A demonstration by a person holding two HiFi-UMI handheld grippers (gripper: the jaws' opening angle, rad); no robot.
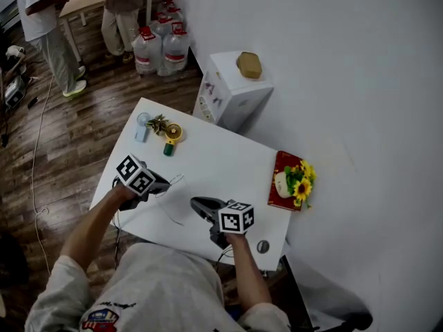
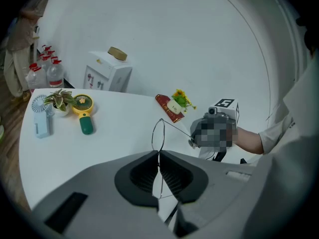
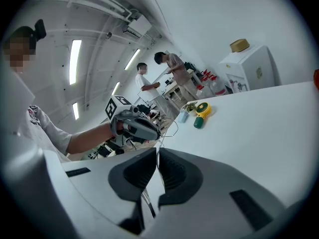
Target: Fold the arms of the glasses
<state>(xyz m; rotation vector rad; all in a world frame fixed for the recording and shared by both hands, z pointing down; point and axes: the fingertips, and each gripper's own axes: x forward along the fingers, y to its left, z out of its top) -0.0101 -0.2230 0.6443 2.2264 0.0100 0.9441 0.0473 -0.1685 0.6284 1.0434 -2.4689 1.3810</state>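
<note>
my left gripper (image 2: 159, 157) fingers clamped on the thin wire glasses (image 2: 158, 135), up over the white tabletop (image 2: 109, 138), right gripper (image 3: 158, 154) fingers pinching one arm (image 2: 177, 127)

Glasses (image 2: 158, 136) — arm's far end hidden at the right gripper (image 2: 191, 141).

The left claw (image 1: 165, 185) and right claw (image 1: 195, 203) face each other over the white table (image 1: 221, 161), wire glasses (image 1: 178, 179) between them.

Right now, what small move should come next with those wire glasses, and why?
Probably swing the right gripper toward the left gripper, folding the arm inward: the left grips the glasses, the right pinches the arm's outstretched tip.
</note>
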